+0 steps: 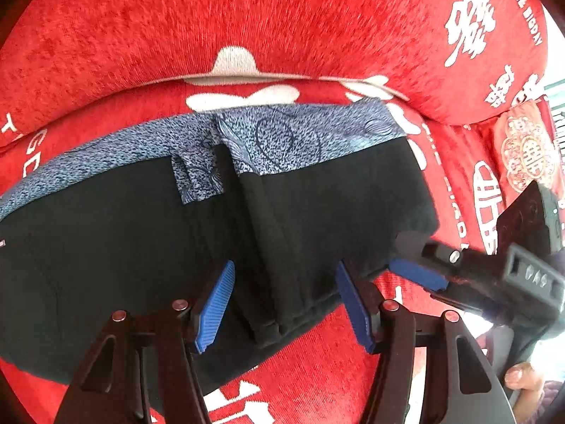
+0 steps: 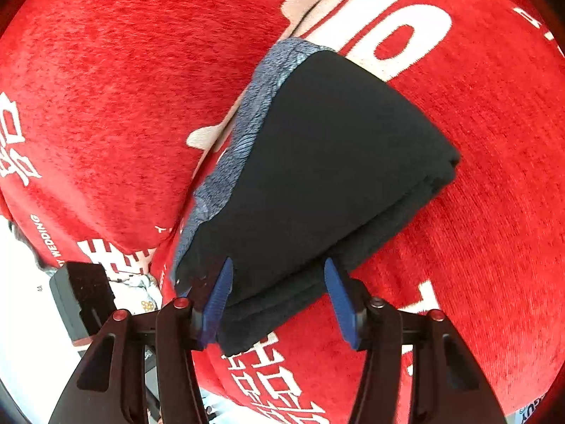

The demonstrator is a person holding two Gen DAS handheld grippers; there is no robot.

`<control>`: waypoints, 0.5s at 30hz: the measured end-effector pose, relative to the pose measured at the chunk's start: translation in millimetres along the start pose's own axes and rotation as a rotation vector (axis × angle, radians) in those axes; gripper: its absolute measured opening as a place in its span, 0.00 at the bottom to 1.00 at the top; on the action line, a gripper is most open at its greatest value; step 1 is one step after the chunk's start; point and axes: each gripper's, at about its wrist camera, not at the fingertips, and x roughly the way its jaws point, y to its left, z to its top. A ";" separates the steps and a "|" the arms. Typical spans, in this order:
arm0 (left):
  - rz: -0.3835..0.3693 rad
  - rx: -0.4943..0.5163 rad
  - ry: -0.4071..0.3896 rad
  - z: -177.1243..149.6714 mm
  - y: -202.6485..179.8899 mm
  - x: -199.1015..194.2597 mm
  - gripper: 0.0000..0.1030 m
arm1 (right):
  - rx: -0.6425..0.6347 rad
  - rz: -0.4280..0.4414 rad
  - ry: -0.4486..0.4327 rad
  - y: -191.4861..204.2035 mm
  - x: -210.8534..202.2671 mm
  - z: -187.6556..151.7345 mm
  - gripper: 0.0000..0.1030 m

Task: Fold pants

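Black pants (image 1: 123, 247) with a blue patterned waistband (image 1: 282, 134) lie folded on the red sofa seat (image 1: 317, 371). My left gripper (image 1: 284, 307) points down at their near edge. Its blue pads (image 1: 215, 307) straddle a raised fold of black cloth, and I see no firm pinch. My right gripper (image 1: 416, 265) comes in from the right with the pants' corner between its fingers. In the right wrist view the layered bundle (image 2: 335, 162) fills the gap of the right gripper (image 2: 279, 300), and both pads touch it.
The red sofa backrest (image 1: 247, 17) with white lettering rises right behind the waistband. A patterned red cushion (image 1: 526, 155) sits at the far right. A dark box-like object (image 2: 84, 293) shows beyond the sofa's edge. A person's fingers (image 1: 522, 378) hold the right gripper's handle.
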 end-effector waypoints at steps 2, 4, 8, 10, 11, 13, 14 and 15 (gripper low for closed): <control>0.018 0.009 -0.006 2.1 -2.6 5.9 0.38 | 0.011 0.021 -0.009 -0.2 -0.7 5.9 0.57; 0.037 -0.001 0.001 2.9 -3.4 11.8 0.31 | -0.004 0.008 0.000 0.3 6.6 9.6 0.45; 0.041 -0.017 -0.044 -6.0 -0.9 -8.9 0.28 | -0.011 0.006 0.060 8.5 11.5 12.6 0.05; 0.073 -0.003 -0.088 -16.7 2.7 -23.5 0.29 | -0.063 -0.011 0.074 16.6 7.8 5.9 0.04; 0.118 -0.004 -0.099 -21.6 5.4 -25.2 0.29 | -0.069 -0.018 0.081 16.9 8.6 2.8 0.04; 0.183 -0.031 -0.085 -28.1 15.1 -18.9 0.29 | -0.053 -0.055 0.113 8.3 26.2 -6.1 0.04; 0.190 -0.056 -0.065 -29.3 20.4 -14.2 0.30 | -0.047 -0.068 0.116 3.7 34.9 -8.0 0.04; 0.195 -0.081 -0.047 -29.5 25.3 -12.0 0.32 | -0.053 -0.072 0.112 2.3 38.8 -8.4 0.04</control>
